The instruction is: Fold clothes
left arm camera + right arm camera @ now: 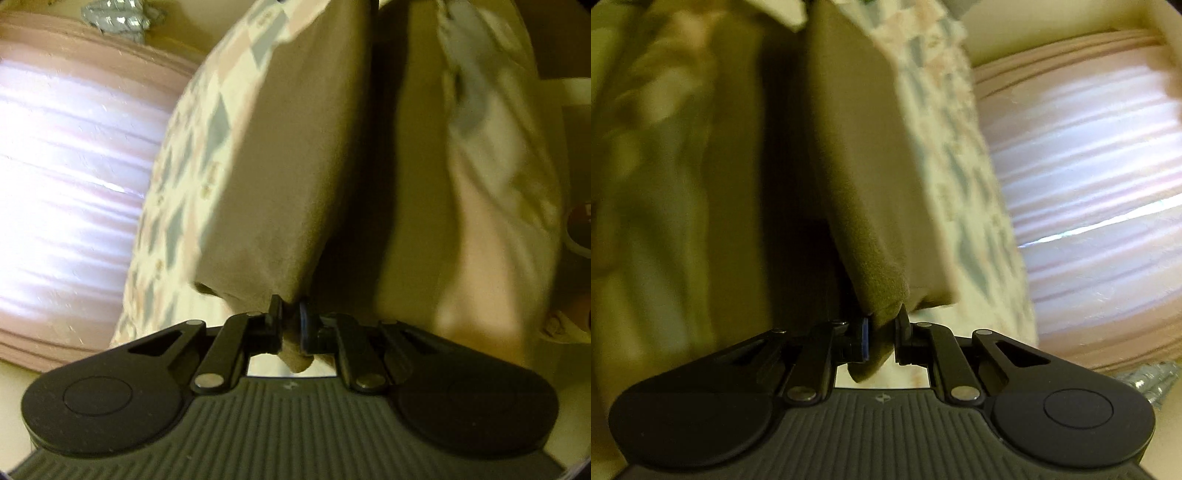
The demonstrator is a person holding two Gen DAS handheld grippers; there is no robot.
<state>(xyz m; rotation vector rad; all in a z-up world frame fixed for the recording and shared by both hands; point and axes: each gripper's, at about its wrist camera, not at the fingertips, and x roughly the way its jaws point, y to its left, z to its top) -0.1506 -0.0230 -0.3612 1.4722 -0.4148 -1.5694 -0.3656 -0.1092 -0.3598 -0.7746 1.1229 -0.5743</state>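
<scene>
A tan garment (291, 177) hangs stretched in front of the left wrist camera, lifted above a bedsheet with a diamond pattern (184, 192). My left gripper (290, 314) is shut on one corner of it, and a tail of the cloth pokes out behind the pads. In the right wrist view the same tan garment (857, 192) runs away from the camera. My right gripper (884, 325) is shut on another corner, with a fold of cloth hanging below the pads. Both views are blurred.
A pink ribbed headboard or cushion (74, 184) stands to the left in the left wrist view, and the pink headboard (1089, 221) shows at the right in the right wrist view. A silvery crumpled object (114, 18) lies by its top. The patterned sheet (960, 166) lies below.
</scene>
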